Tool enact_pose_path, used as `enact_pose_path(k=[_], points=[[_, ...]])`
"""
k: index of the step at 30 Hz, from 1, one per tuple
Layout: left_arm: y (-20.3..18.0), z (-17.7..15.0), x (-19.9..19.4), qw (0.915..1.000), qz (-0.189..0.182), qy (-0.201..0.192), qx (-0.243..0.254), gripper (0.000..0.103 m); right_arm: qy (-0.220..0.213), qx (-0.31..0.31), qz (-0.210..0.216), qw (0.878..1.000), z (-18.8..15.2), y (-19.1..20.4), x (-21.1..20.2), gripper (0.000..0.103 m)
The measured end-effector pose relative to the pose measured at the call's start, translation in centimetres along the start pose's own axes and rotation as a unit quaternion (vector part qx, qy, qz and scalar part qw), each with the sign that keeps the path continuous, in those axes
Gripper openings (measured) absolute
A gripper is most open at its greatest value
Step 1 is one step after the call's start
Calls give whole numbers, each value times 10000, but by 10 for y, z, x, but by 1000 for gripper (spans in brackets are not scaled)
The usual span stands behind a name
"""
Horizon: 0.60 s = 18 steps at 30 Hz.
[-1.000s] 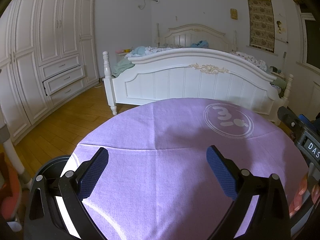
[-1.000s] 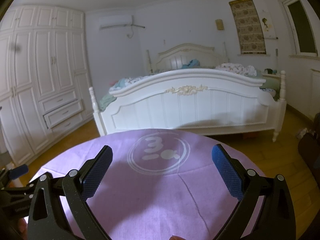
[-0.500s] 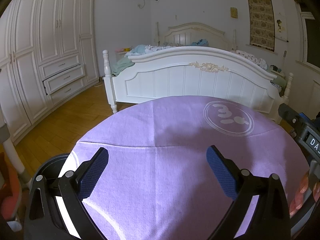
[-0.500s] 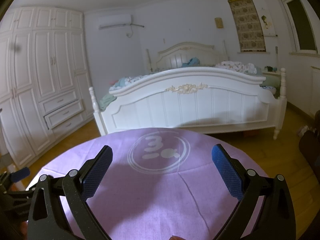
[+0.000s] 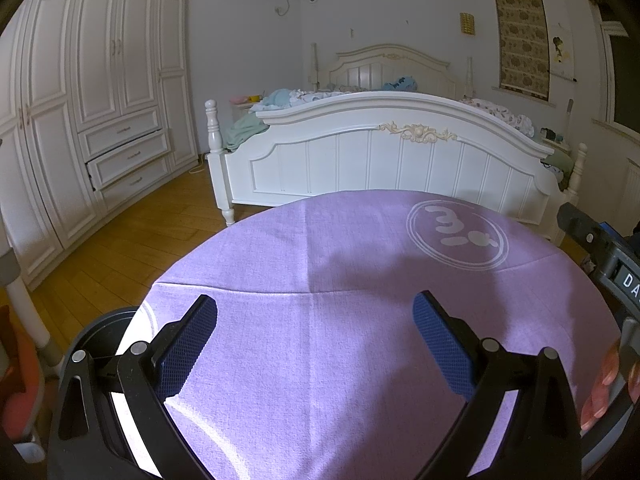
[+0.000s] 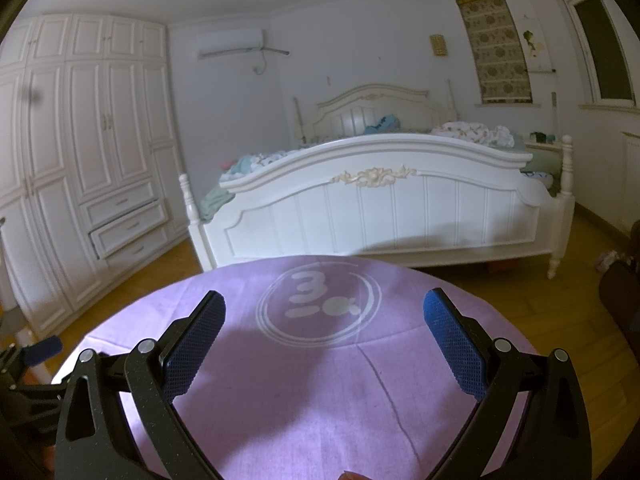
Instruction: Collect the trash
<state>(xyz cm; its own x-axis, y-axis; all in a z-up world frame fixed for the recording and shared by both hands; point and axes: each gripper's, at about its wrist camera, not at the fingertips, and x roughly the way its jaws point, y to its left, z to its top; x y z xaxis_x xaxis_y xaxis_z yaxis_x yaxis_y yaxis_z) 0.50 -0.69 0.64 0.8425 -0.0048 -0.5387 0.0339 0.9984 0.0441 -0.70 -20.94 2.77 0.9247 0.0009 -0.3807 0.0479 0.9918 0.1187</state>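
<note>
Your left gripper (image 5: pixel 314 330) and right gripper (image 6: pixel 322 326) both hover with fingers spread apart, holding nothing, over the purple cloth (image 5: pixel 340 360). No trash shows on it in either view, so neither hand is nearer.

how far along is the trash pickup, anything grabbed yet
Done: nothing to show. In hand: nothing; the left tool and right tool are both open above the purple tablecloth. Left: no trash shows on the cloth, so finding it remains.
</note>
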Motion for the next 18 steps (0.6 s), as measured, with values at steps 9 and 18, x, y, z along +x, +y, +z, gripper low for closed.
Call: enact_pose_path(k=[9, 18], points=[[-1, 0, 1, 10000, -1, 13, 1, 98, 0, 0, 4, 10000, 0, 0, 1, 98], [0, -2, -2, 9999, -54, -98, 3, 98, 14, -2, 4, 10000, 0, 0, 0, 98]])
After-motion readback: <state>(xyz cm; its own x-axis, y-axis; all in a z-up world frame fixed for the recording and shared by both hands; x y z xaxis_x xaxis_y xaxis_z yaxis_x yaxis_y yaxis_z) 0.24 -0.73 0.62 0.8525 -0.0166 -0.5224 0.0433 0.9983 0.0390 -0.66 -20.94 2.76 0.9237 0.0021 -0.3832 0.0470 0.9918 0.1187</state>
